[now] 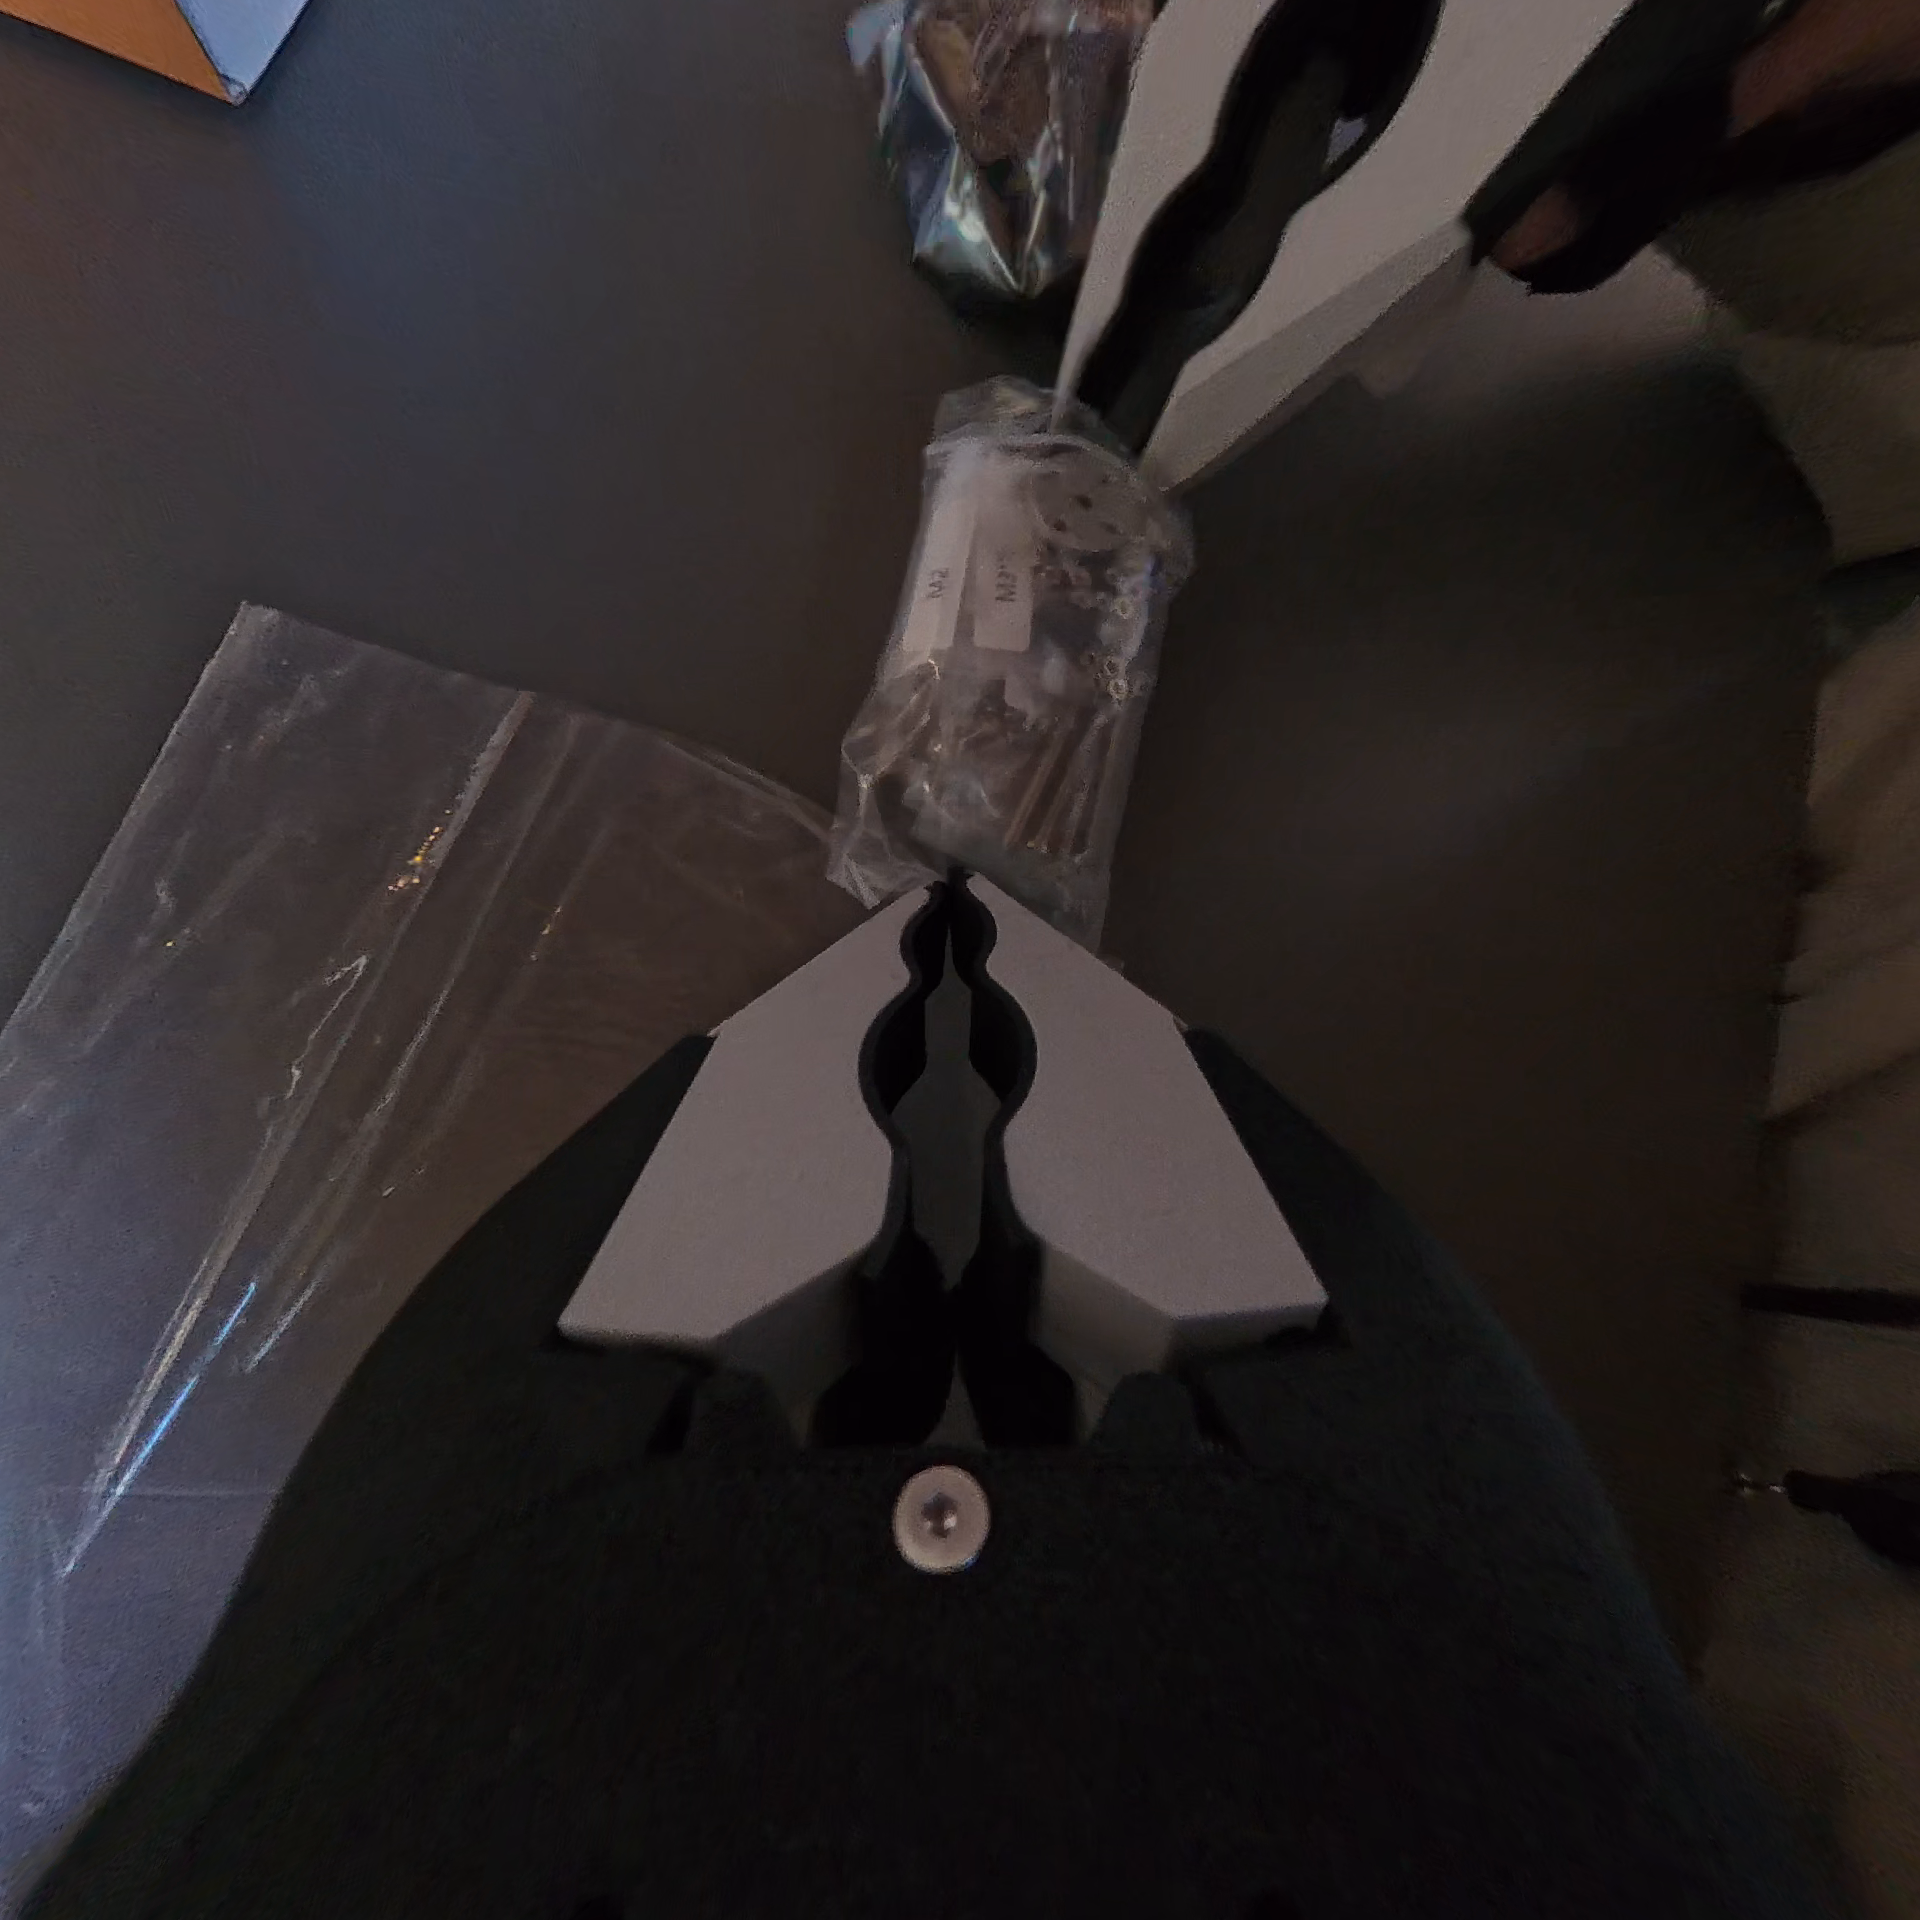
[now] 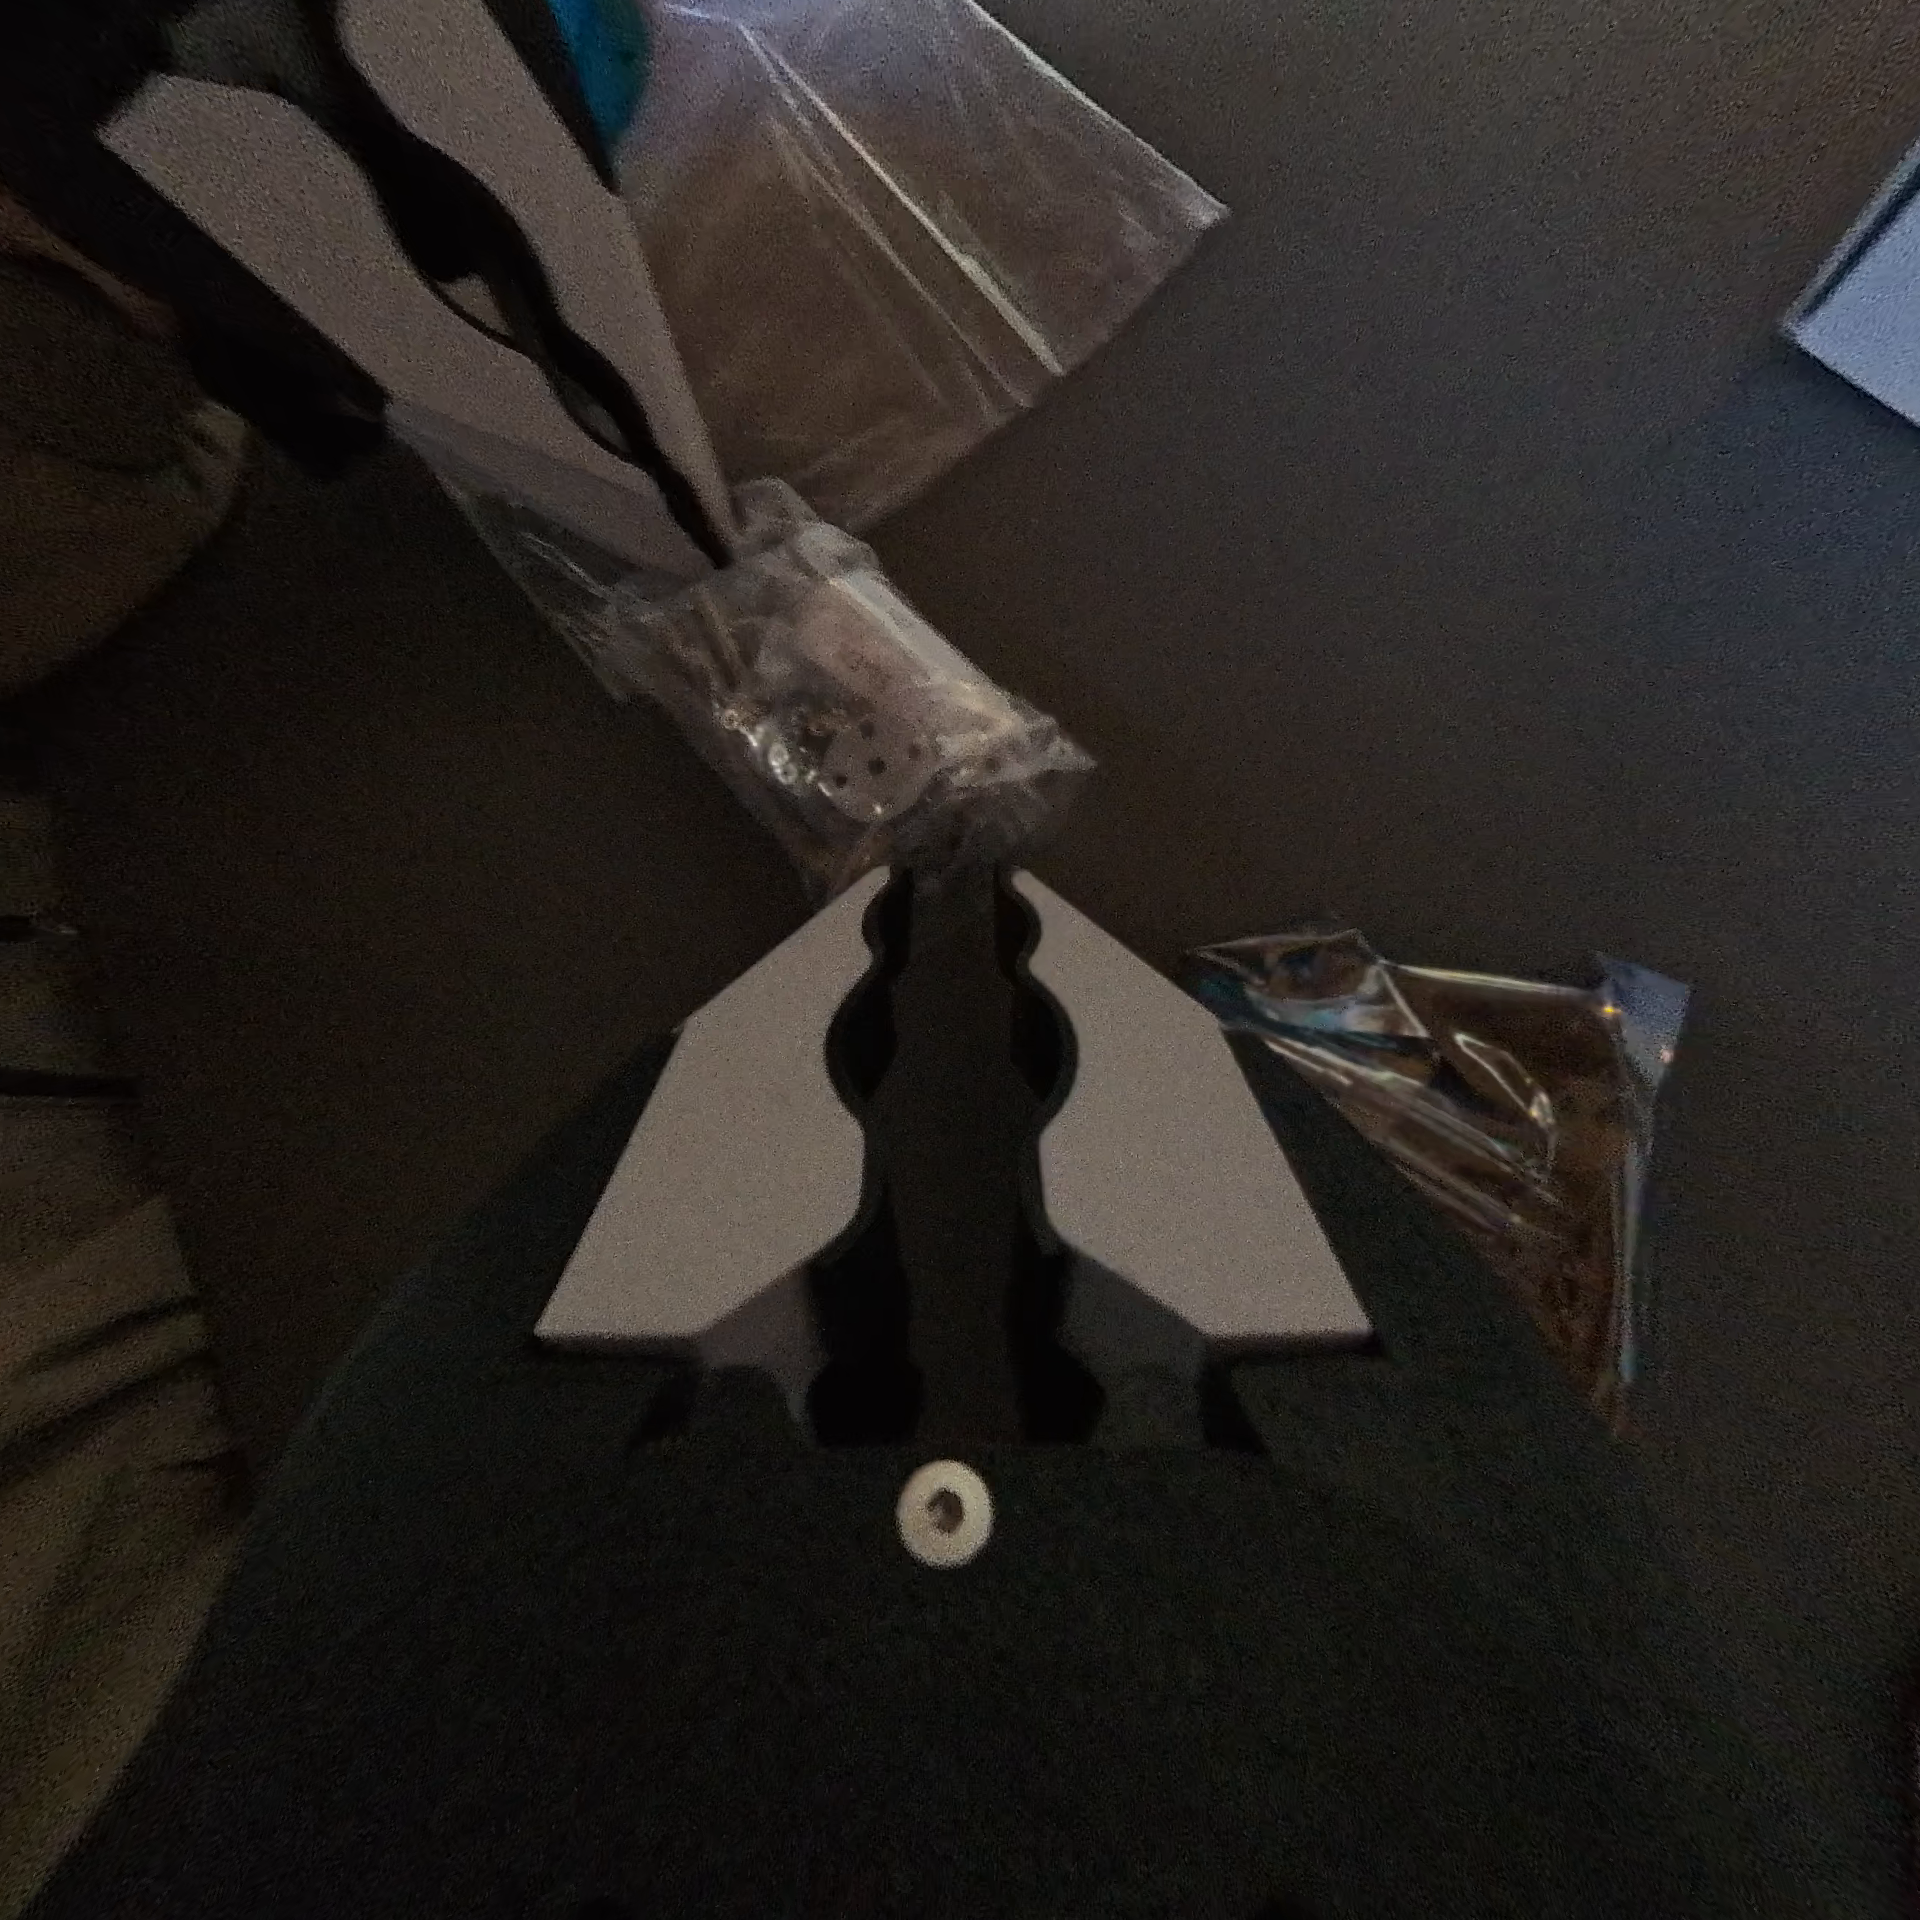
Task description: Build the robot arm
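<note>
A small clear plastic packet (image 1: 1013, 665) of screws and metal parts with white labels hangs between both grippers above a dark table. My left gripper (image 1: 954, 885) is shut on the packet's near edge. My right gripper (image 2: 951, 868) pinches the packet's other end (image 2: 852, 717), its jaws nearly closed on the plastic. In the left wrist view the right gripper (image 1: 1101, 421) comes in from the top right onto the packet. In the right wrist view the left gripper (image 2: 717, 540) comes in from the top left.
A large empty clear zip bag (image 1: 343, 987) lies flat on the dark table (image 1: 468, 364); it also shows in the right wrist view (image 2: 883, 239). A shiny crumpled foil bag (image 2: 1475, 1122) lies by my right gripper, also seen in the left wrist view (image 1: 987, 135). A box corner (image 1: 156, 42) sits far left.
</note>
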Motion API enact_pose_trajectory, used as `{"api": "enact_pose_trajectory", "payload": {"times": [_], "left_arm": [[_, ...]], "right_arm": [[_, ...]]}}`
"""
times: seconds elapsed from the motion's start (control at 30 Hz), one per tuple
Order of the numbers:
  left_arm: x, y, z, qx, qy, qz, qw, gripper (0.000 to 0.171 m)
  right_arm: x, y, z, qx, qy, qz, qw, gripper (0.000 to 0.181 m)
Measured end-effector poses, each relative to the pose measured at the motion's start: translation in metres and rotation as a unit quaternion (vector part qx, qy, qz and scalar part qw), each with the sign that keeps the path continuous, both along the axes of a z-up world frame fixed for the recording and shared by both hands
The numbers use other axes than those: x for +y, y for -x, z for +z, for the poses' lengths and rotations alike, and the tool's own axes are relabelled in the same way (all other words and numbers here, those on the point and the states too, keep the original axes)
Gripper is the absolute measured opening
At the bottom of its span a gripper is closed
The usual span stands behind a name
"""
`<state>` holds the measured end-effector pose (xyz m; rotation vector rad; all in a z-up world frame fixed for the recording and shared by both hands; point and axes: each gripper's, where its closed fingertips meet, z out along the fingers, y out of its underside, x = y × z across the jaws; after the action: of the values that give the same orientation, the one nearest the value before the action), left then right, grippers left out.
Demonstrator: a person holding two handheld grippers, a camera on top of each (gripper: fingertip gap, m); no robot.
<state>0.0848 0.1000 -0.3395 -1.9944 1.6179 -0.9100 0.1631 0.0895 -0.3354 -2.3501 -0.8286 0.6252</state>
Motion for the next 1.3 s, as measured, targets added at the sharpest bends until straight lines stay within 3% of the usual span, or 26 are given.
{"api": "enact_pose_trajectory", "payload": {"times": [0.17, 0.27, 0.4, 0.57, 0.7, 0.87, 1.3], "left_arm": [[0.0, 0.0, -0.004, 0.001, 0.009, 0.003, 1.0, 0.0], [-0.001, 0.0, -0.004, -0.006, 0.018, 0.003, 1.0, 0.0], [-0.002, 0.001, -0.004, -0.012, 0.027, 0.002, 1.0, 0.0], [-0.005, 0.0, -0.004, -0.017, 0.03, -0.005, 0.999, 0.0], [-0.006, 0.0, -0.004, -0.019, 0.03, -0.005, 0.999, 0.0], [-0.006, 0.002, 0.004, -0.043, 0.044, 0.002, 0.998, 0.0], [-0.007, 0.003, -0.001, -0.029, 0.037, 0.0, 0.999, 0.0]], "right_arm": [[-0.01, 0.022, 0.026, 0.073, -0.044, 0.053, 0.995, 0.017], [-0.012, 0.022, 0.012, 0.053, -0.015, 0.045, 0.997, 0.024], [-0.021, 0.033, 0.027, 0.15, -0.012, 0.039, 0.988, 0.025], [-0.02, 0.043, 0.029, 0.146, -0.062, 0.016, 0.987, 0.018], [-0.021, 0.037, 0.024, 0.105, -0.063, 0.005, 0.992, 0.005], [-0.033, 0.016, 0.024, 0.135, -0.037, -0.021, 0.99, 0.0], [-0.059, -0.043, 0.047, 0.174, -0.037, -0.069, 0.982, 0.0]]}}
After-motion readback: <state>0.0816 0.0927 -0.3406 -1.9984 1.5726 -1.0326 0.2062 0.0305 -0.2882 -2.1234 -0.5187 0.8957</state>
